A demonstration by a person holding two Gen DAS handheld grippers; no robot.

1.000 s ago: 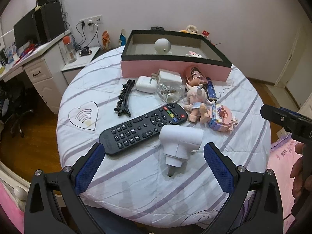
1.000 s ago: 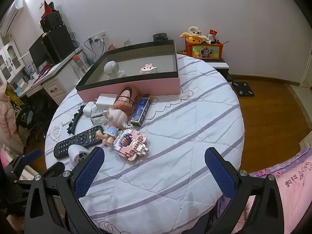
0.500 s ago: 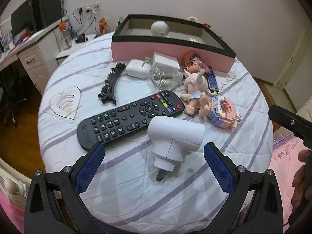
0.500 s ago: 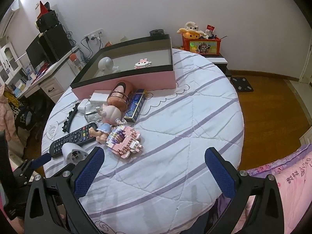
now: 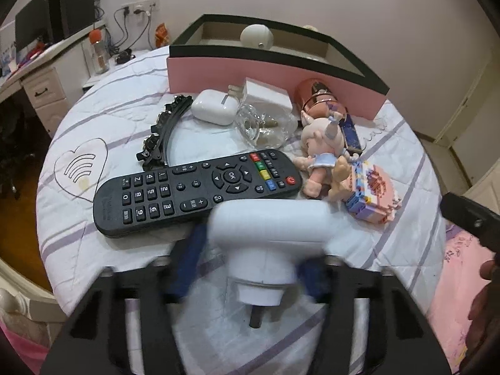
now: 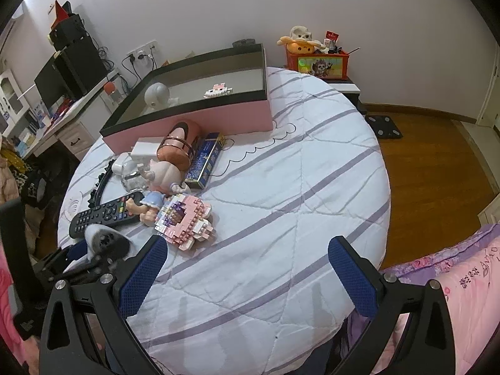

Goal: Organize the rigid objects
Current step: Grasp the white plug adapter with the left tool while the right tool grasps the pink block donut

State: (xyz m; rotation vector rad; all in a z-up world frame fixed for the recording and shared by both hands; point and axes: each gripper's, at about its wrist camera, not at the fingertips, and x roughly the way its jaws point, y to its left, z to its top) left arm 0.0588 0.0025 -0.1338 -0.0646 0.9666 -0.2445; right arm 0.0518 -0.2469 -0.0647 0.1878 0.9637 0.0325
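Closed since before, left claw [image 5: 253, 265] pinches smooth white plug [image 5: 265, 237].

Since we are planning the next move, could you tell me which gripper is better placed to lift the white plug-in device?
Left: the left gripper already brackets the white plug-in device. The right gripper hangs open over bare quilt.

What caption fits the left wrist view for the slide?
Left gripper closing around the white plug adapter, beside the black remote on the quilted table.
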